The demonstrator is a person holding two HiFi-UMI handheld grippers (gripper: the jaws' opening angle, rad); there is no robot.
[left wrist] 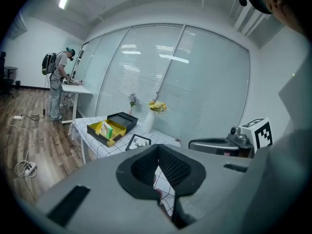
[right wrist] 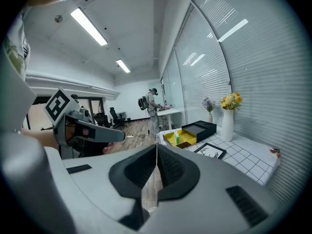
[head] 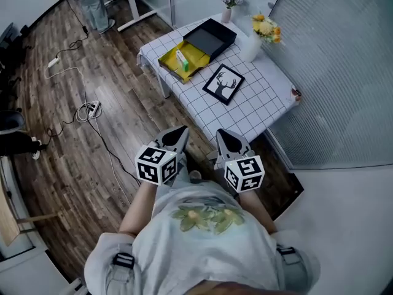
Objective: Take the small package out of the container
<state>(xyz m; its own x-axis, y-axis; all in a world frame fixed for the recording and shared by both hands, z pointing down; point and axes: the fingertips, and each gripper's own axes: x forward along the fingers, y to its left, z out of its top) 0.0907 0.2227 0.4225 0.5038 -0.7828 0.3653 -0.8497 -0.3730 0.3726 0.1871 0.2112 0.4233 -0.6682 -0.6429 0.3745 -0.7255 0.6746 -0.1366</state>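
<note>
Left gripper [head: 179, 132] was empty, jaws together, held in close to our body. Ahead, the small package [head: 182, 60] stood in the yellow container [head: 196, 53] on the checked table [head: 258, 100], well apart from both tools, with the black lid [head: 210, 37] touching it. Right gripper [head: 223, 135] was pressed closed too, nothing in it. So we reckon this was just the approach. Next we'd need to step in, open one set of jaws and come down over the package.

Head view: high up, looking steeply down; table [head: 258, 97] well ahead.
Left gripper view: low, facing the table (far off).
Right gripper view: low, facing it too.
Shared: table, yellow container [head: 167, 59].
</note>
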